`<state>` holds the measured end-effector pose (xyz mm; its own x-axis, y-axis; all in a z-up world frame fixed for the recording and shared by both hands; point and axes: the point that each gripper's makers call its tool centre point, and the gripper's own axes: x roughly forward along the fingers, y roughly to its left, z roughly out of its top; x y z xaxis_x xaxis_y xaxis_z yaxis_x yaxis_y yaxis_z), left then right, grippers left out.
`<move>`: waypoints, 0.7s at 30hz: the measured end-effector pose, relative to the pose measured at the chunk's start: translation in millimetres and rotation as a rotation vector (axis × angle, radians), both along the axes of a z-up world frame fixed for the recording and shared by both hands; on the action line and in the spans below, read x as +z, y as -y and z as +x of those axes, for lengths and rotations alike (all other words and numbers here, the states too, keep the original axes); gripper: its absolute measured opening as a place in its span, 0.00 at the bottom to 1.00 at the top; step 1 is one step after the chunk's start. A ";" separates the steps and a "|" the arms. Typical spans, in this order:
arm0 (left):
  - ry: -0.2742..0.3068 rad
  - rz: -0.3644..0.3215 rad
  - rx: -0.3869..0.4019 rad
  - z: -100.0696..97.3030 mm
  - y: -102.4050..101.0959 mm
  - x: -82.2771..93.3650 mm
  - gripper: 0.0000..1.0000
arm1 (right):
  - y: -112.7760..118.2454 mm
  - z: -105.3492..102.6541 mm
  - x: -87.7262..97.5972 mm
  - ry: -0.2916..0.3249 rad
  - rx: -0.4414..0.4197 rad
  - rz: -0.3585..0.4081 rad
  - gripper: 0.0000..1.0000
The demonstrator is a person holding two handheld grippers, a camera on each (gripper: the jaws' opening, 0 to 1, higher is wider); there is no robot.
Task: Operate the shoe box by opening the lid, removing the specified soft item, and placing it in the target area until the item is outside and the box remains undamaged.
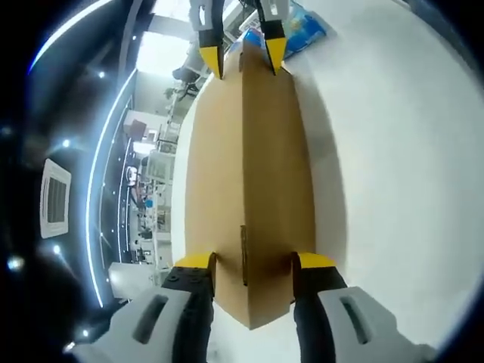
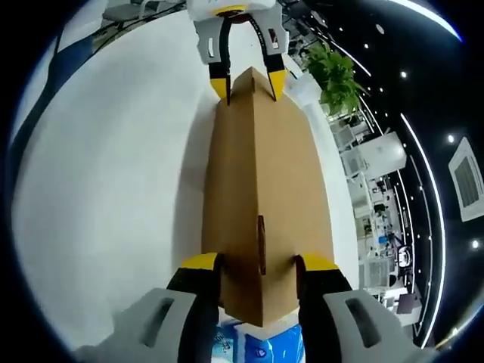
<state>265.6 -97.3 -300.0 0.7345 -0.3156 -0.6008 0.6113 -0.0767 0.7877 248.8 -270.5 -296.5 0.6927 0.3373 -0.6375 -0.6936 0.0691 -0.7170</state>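
Left gripper (image 1: 253,268): nearest the lens at the bottom of the left gripper view, its yellow-tipped jaws were clamped on the near end of the shoe box (image 1: 249,174), one on each side.

Right gripper (image 2: 257,268): at the bottom of the right gripper view, it was clamped the same way on the opposite end; it also appeared at the top centre of the left gripper view.

Shoe box: plain brown cardboard, running up the middle of both frames, gripped at both ends, seemingly lifted over the white table (image 1: 401,151). The lid looked closed; the soft item inside could not be seen.

Blue packet (image 1: 302,30): upper right of the left gripper view, beyond the box's far end; blue-and-white packaging (image 2: 249,344) also sat at the bottom of the right gripper view.

Plant (image 2: 333,76): upper right of the right gripper view, well apart from the box.

Risk: too much squeeze from either end could likely dent or buckle the cardboard. Uneven lifting might twist the box or let one end slip, dropping it and popping the lid.
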 end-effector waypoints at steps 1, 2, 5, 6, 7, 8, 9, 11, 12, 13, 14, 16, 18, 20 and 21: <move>0.000 0.001 -0.001 -0.1 0.1 0.1 0.39 | 0.0 -0.4 0.1 0.001 0.002 0.001 0.38; -0.001 0.001 -0.001 -0.2 0.1 0.2 0.39 | 0.0 -0.7 0.2 0.002 0.003 0.001 0.37; 0.002 0.010 -0.016 -1.2 -0.4 0.8 0.38 | -1.1 -5.1 0.9 0.016 0.026 -0.007 0.35; 0.003 0.010 -0.020 -1.7 -0.4 0.8 0.38 | -1.7 -5.8 1.0 0.019 0.031 -0.009 0.35; 0.004 0.009 -0.022 -2.2 0.0 0.9 0.37 | -1.8 -4.9 1.3 0.019 0.029 -0.010 0.35; 0.003 0.004 -0.024 -2.1 0.1 1.1 0.37 | -2.4 -4.3 1.6 0.017 0.023 -0.016 0.35; 0.002 0.002 -0.024 -2.2 0.3 1.5 0.38 | -2.6 -4.2 0.9 0.022 0.018 -0.028 0.36; 0.001 0.003 -0.025 -2.1 0.3 1.5 0.37 | -2.4 -2.4 -0.2 0.046 0.014 -0.049 0.36; -0.001 0.002 -0.025 -1.9 0.3 1.5 0.37 | -2.2 -2.1 -1.1 0.051 0.010 -0.051 0.36; -0.004 -0.001 -0.025 -1.7 0.3 1.4 0.37 | -1.9 -1.8 -0.4 0.054 0.007 -0.052 0.36; -0.005 0.000 -0.027 -1.8 0.3 1.4 0.37 | -1.9 -1.8 0.3 0.055 0.007 -0.052 0.36; -0.009 -0.003 -0.032 -2.0 0.6 2.1 0.37 | -1.7 -2.5 0.9 0.066 0.003 -0.056 0.35; -0.013 -0.010 -0.036 -3.2 1.0 2.3 0.37 | -3.4 -4.6 2.5 0.069 0.000 -0.032 0.32; -0.009 -0.009 -0.041 -4.8 0.4 1.7 0.37 | -3.3 -5.7 2.4 0.071 0.004 -0.034 0.31; -0.009 -0.011 -0.044 -7.3 0.9 1.3 0.37 | -2.6 -6.1 1.5 0.070 0.001 -0.029 0.31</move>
